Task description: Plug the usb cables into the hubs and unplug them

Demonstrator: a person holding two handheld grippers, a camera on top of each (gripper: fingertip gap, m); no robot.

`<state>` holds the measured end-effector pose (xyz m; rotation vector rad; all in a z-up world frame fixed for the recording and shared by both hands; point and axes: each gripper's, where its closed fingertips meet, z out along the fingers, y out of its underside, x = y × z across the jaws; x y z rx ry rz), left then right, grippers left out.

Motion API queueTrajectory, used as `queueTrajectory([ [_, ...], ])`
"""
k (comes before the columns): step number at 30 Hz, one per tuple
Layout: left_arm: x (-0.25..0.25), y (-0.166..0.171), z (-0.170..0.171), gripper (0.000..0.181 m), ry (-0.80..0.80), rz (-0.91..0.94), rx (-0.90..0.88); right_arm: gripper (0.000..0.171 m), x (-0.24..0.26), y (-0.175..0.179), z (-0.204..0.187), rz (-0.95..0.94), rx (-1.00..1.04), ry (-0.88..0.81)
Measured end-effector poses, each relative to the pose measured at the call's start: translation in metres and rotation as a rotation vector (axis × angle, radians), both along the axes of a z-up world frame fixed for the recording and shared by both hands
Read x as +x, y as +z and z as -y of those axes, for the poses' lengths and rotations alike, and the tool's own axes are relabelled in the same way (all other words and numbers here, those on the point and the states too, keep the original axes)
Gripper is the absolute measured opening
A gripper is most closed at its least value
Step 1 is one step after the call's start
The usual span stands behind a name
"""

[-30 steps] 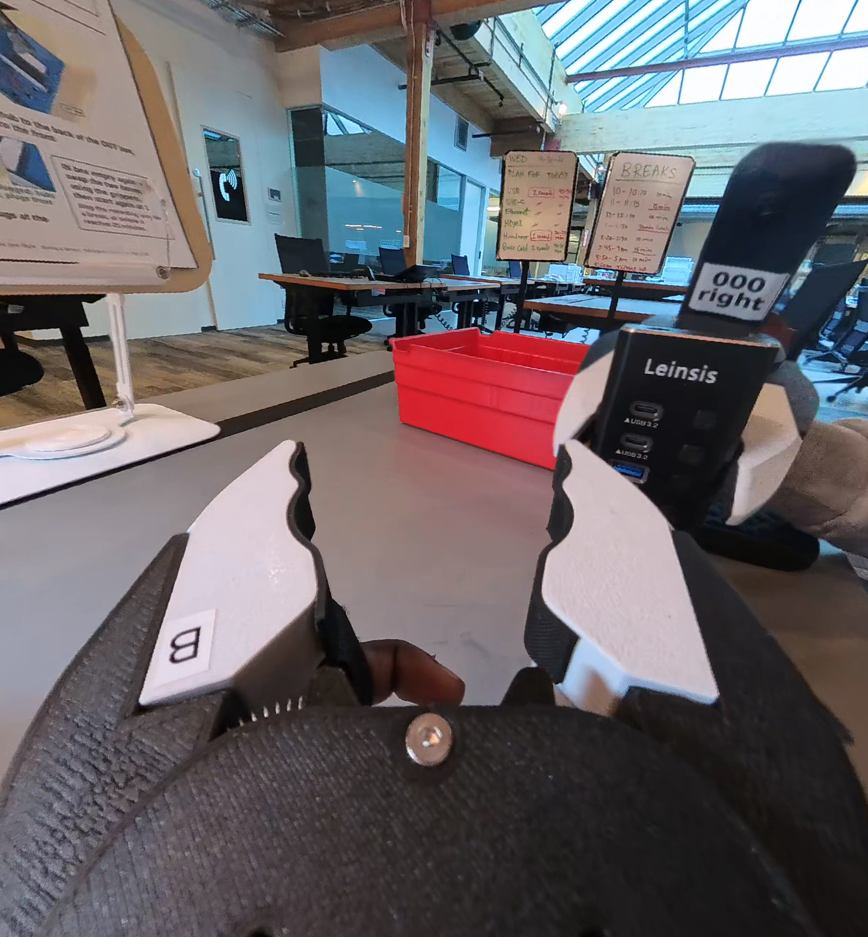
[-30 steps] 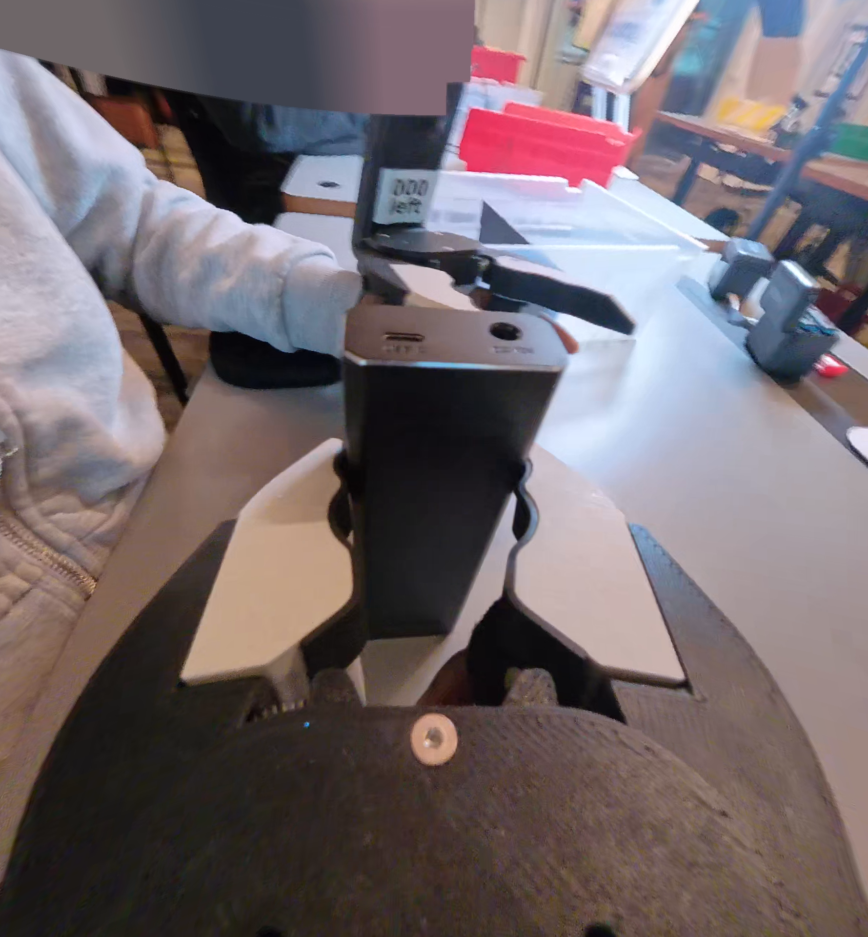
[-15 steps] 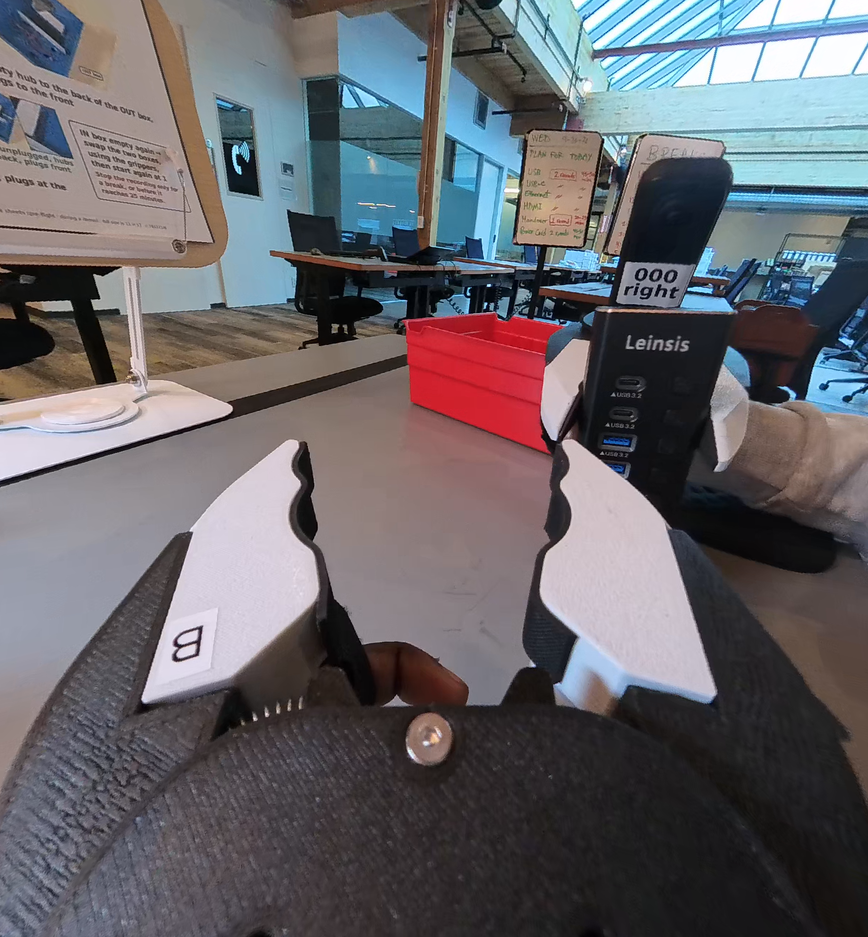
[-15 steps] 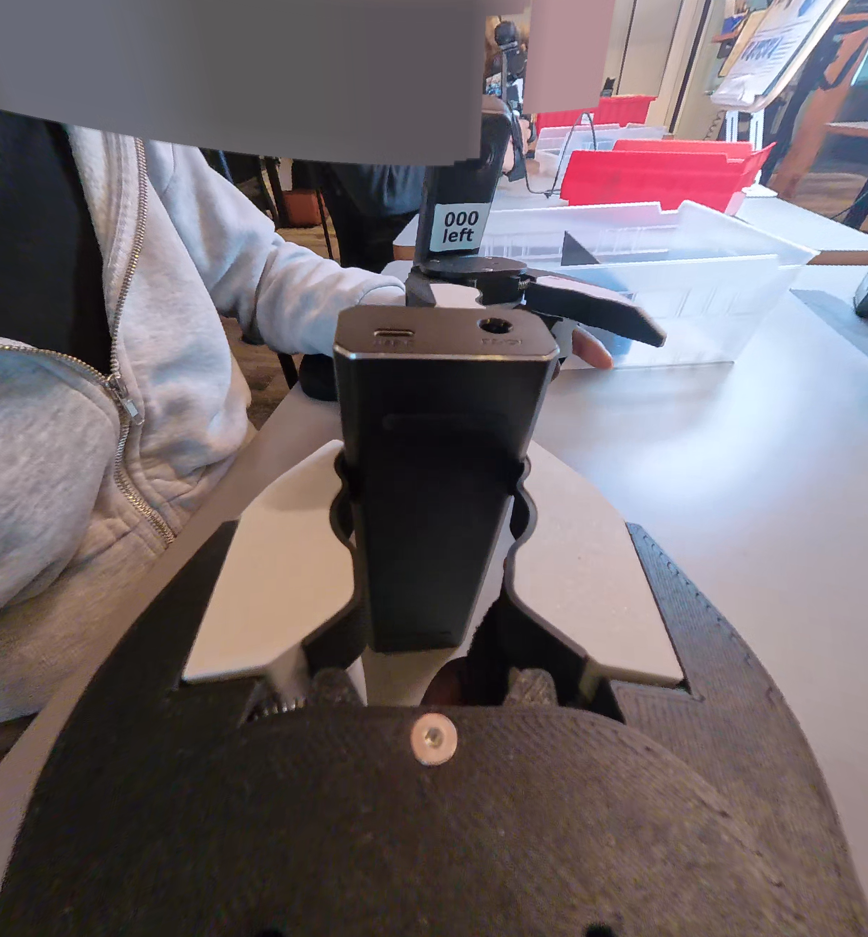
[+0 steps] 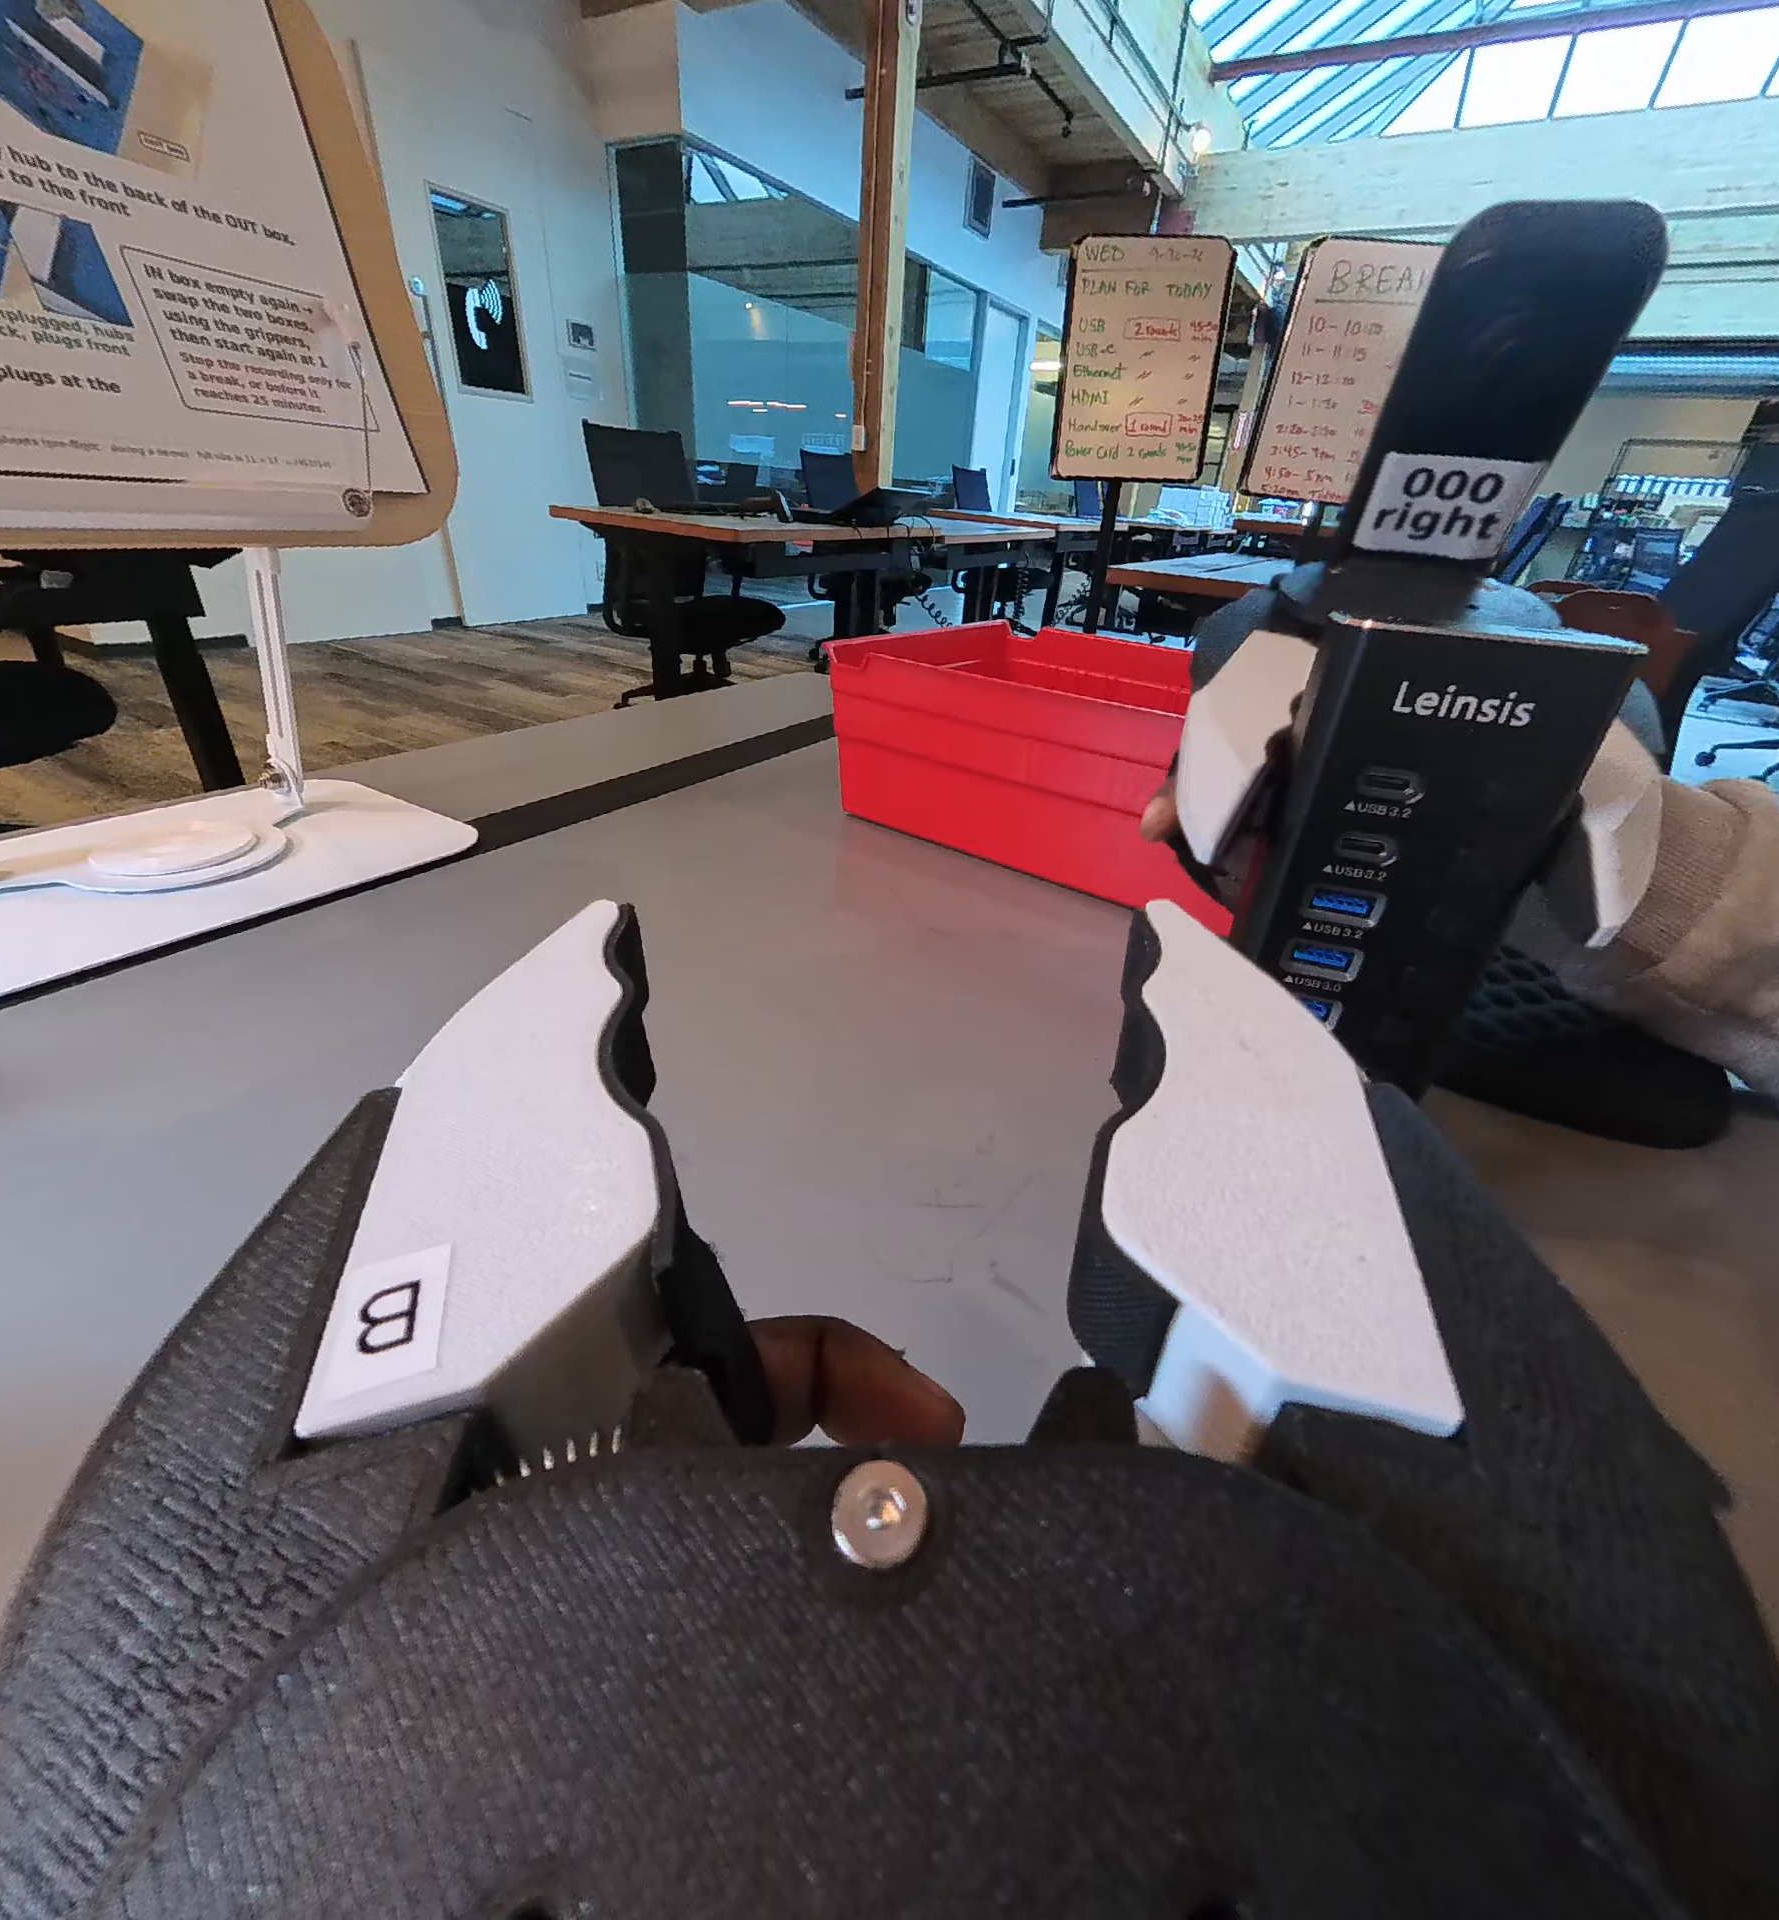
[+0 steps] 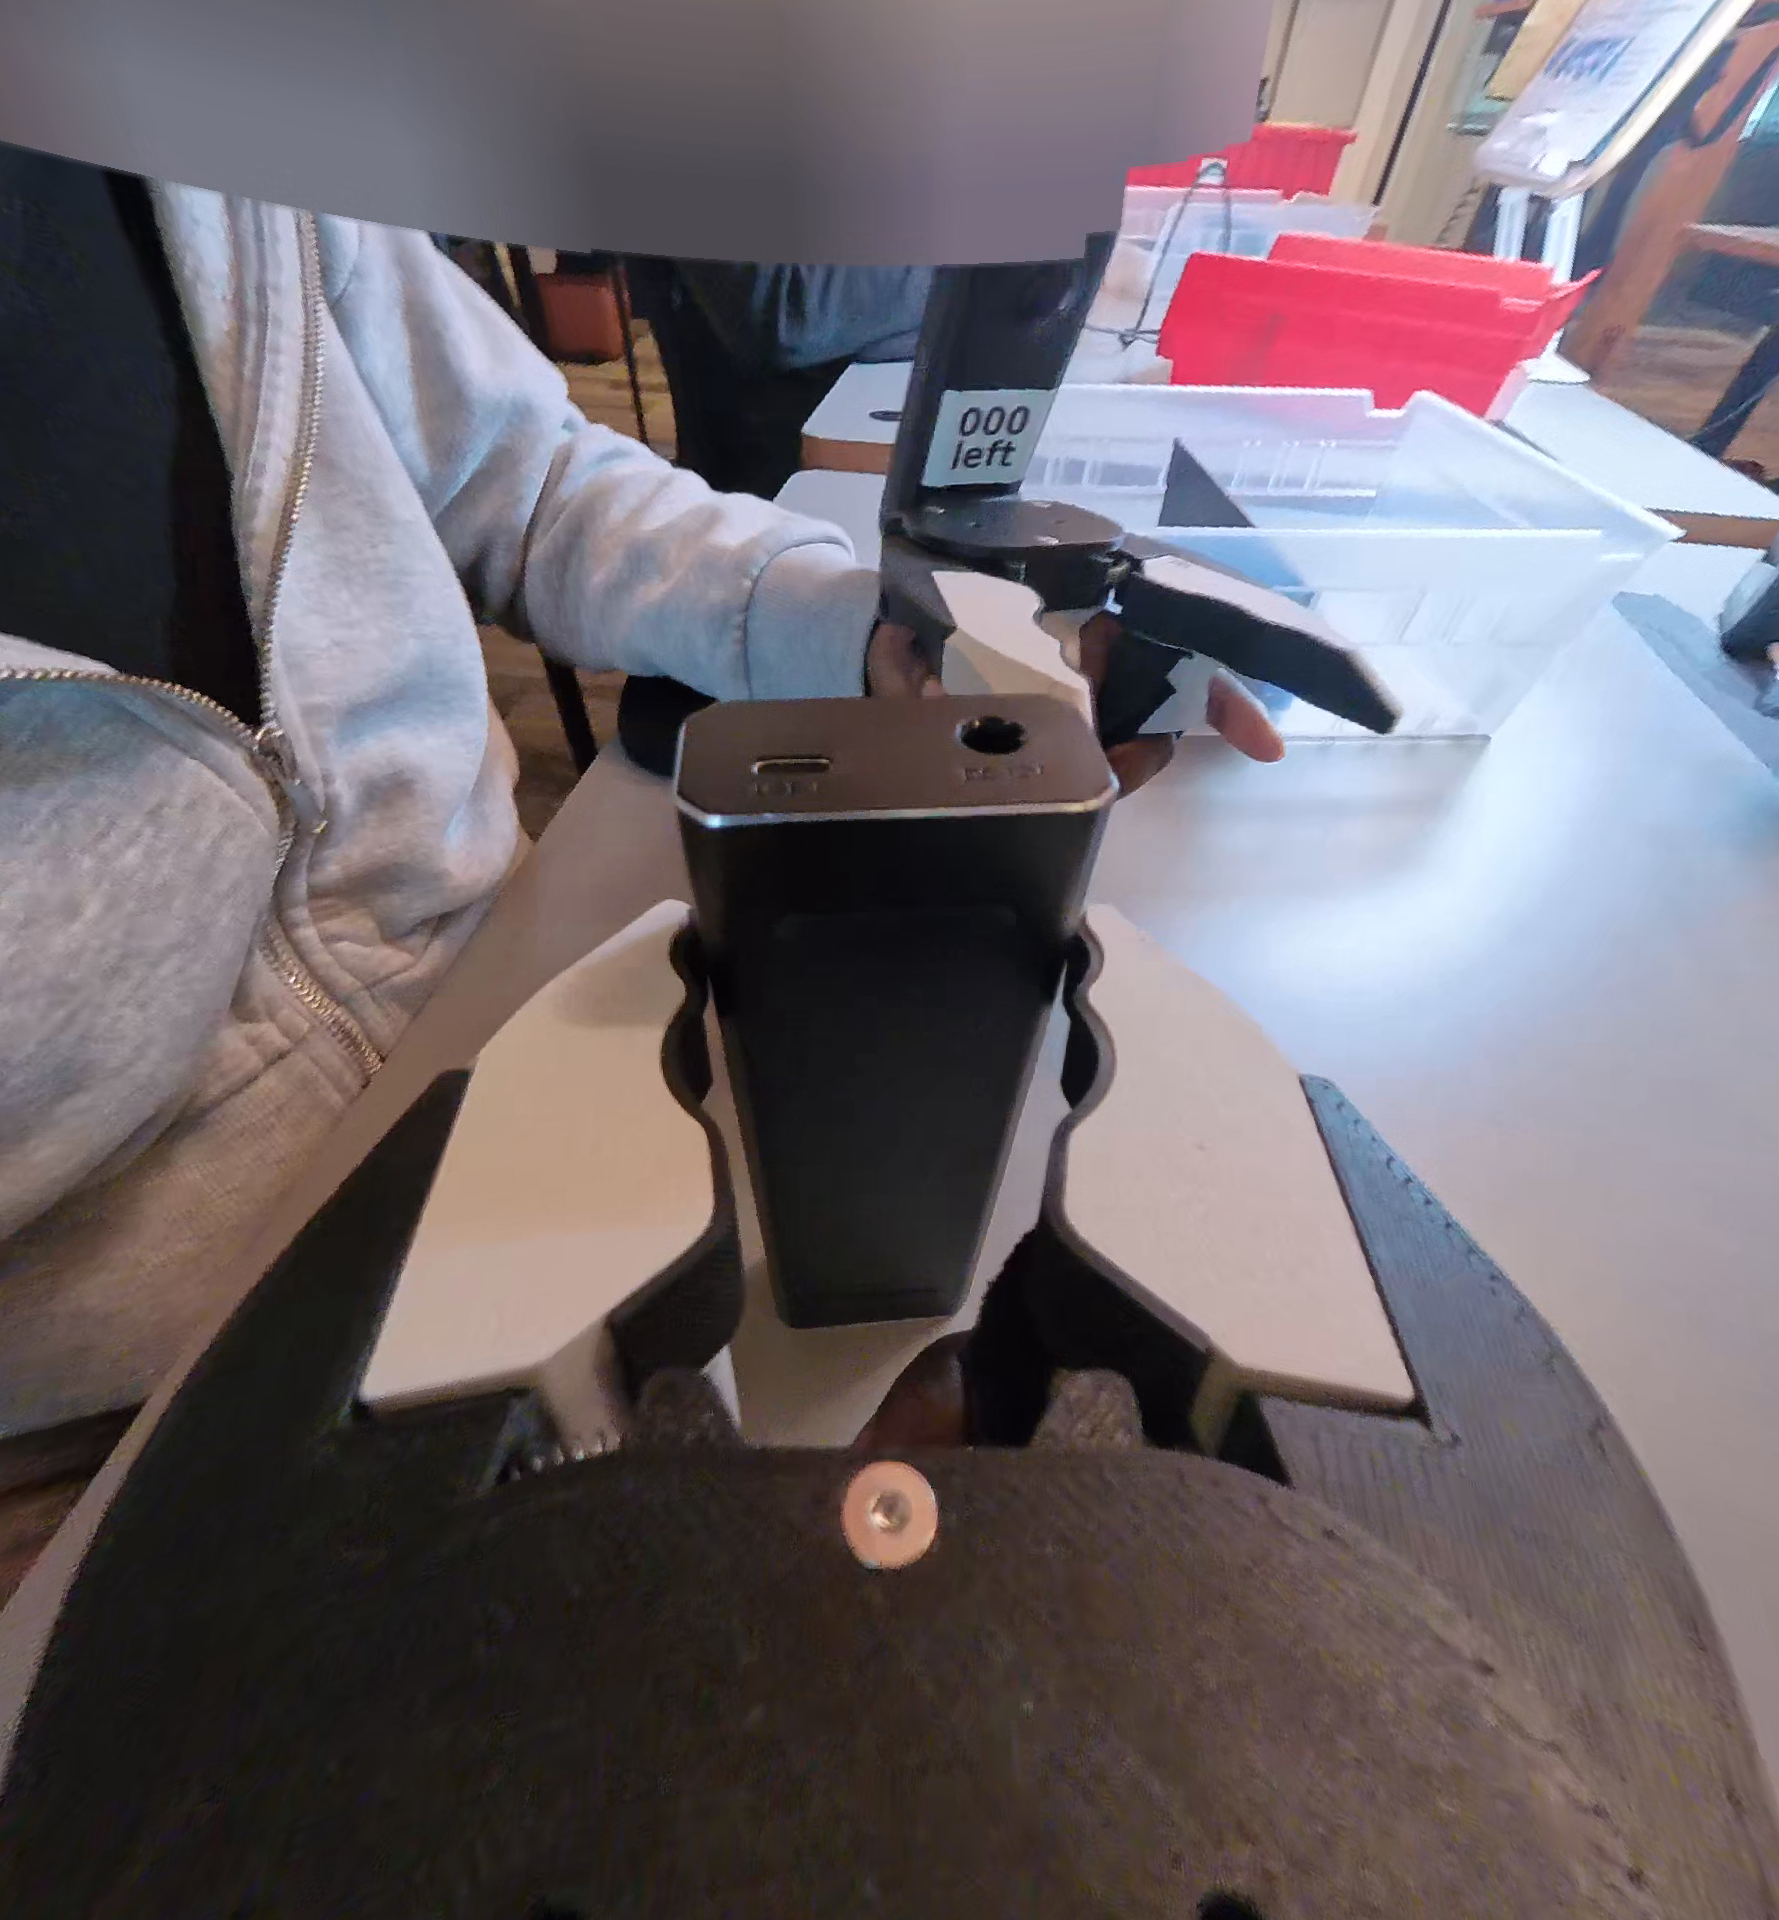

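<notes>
Your right hand-held gripper stays clamped on the black metal block-shaped USB hub, now swung nearer, at right of the left view. Your left hand-held gripper remains apart, empty, over the grey table; no cable shows, so fetch one.

left hand-held gripper: fingers spread | right hand-held gripper: clamped, pointing up

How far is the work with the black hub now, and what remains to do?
Done: the right tool has picked up the black rectangular USB hub and holds it upright above the grey table. In hand: only this grip; the left tool is open and empty. Left: every port visible on the hub's face is free and no cable shows in either view, so plugging and unplugging are not yet begun.
</notes>
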<state>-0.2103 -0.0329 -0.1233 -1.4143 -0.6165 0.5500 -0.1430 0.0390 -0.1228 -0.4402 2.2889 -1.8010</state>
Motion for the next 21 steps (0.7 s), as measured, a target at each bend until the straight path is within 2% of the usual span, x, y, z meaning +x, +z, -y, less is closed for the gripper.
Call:
queueTrajectory([
  [3,0.000,-0.001,0.000,0.088,0.002,-0.003,-0.010,0.086,-0.005,-0.002,0.000,0.023,0.009,-0.097],
  [8,-0.001,-0.001,0.001,0.088,0.011,0.002,-0.004,0.122,0.001,-0.012,-0.003,0.059,0.027,-0.360],
  [12,-0.004,-0.003,0.001,0.087,0.023,0.013,-0.003,0.119,-0.005,-0.040,-0.010,-0.077,0.171,-0.679],
  [13,-0.004,-0.003,0.001,0.087,0.026,0.012,-0.007,0.113,-0.005,-0.044,-0.011,-0.035,0.185,-0.775],
  [16,-0.004,-0.003,0.001,0.087,0.031,0.005,-0.016,0.081,-0.013,-0.057,-0.019,0.102,0.187,-1.056],
  [18,-0.004,-0.003,0.001,0.087,0.031,0.005,-0.016,0.061,-0.016,-0.060,-0.017,0.078,0.151,-1.116],
  [19,-0.004,-0.004,0.001,0.087,0.030,0.006,-0.017,0.041,-0.018,-0.060,-0.015,0.069,0.133,-1.136],
  [21,-0.004,-0.005,0.001,0.087,0.032,0.008,-0.024,0.035,-0.022,-0.059,-0.013,0.048,0.120,-1.170],
])
